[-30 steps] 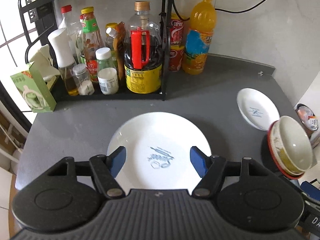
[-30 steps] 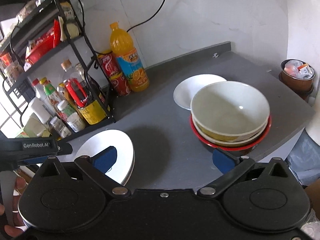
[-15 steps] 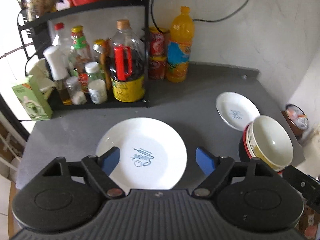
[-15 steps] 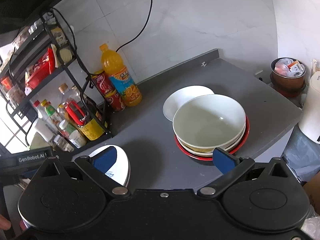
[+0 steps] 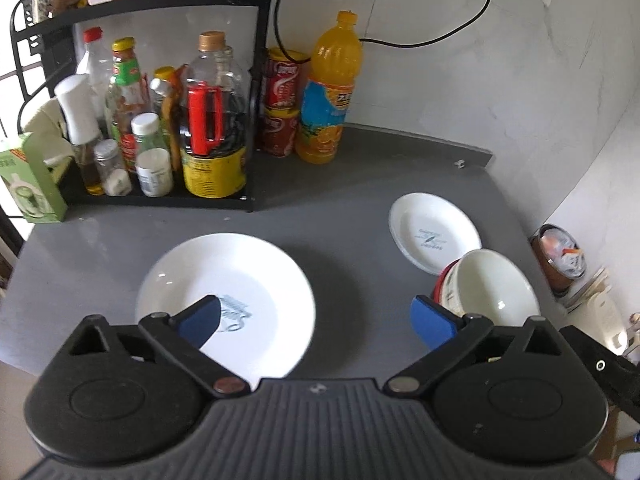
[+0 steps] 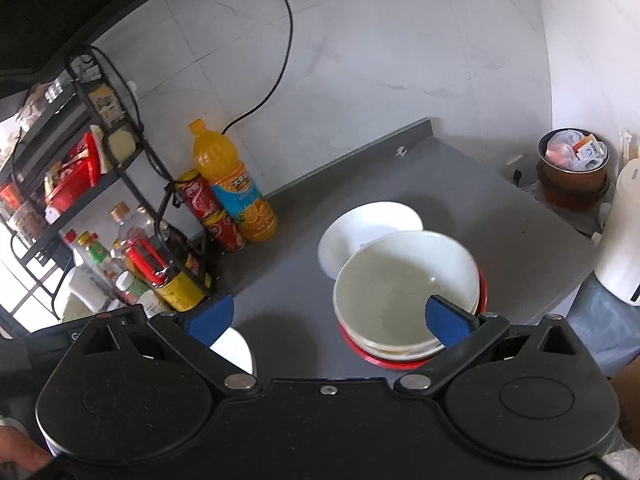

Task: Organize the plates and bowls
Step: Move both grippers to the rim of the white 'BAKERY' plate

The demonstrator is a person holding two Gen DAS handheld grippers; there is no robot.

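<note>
Held high over the grey counter [image 5: 348, 220], both tools tilted down and forward along their fingers. Left gripper [image 5: 316, 318] spread wide, nothing between the blue pads [image 5: 198, 320]; right gripper [image 6: 326, 320] likewise spread wide and empty. Compared with a second ago: both raised and drawn back, so that the dishes look smaller and more of the wall and rack [image 5: 256, 92] shows; left fingers spread far wider than before. Large white plate [image 5: 240, 284] flat on the counter, below and partly behind the left pad of the left gripper, not touched. Small white plate [image 5: 434, 236] flat at the far right, its near edge tucked just behind the stacked bowls [image 5: 496, 288]. In the right wrist view, stacked bowls [image 6: 400, 288] sitting on a red-rimmed base, the right pad [image 6: 448, 326] overlapping their near rim in the picture but raised clear of them; small white plate [image 6: 360, 224] just behind the bowls. Orange drink bottle [image 5: 330, 92] and red cans [image 5: 282, 104] standing beside the rack, well apart from the dishes
</note>
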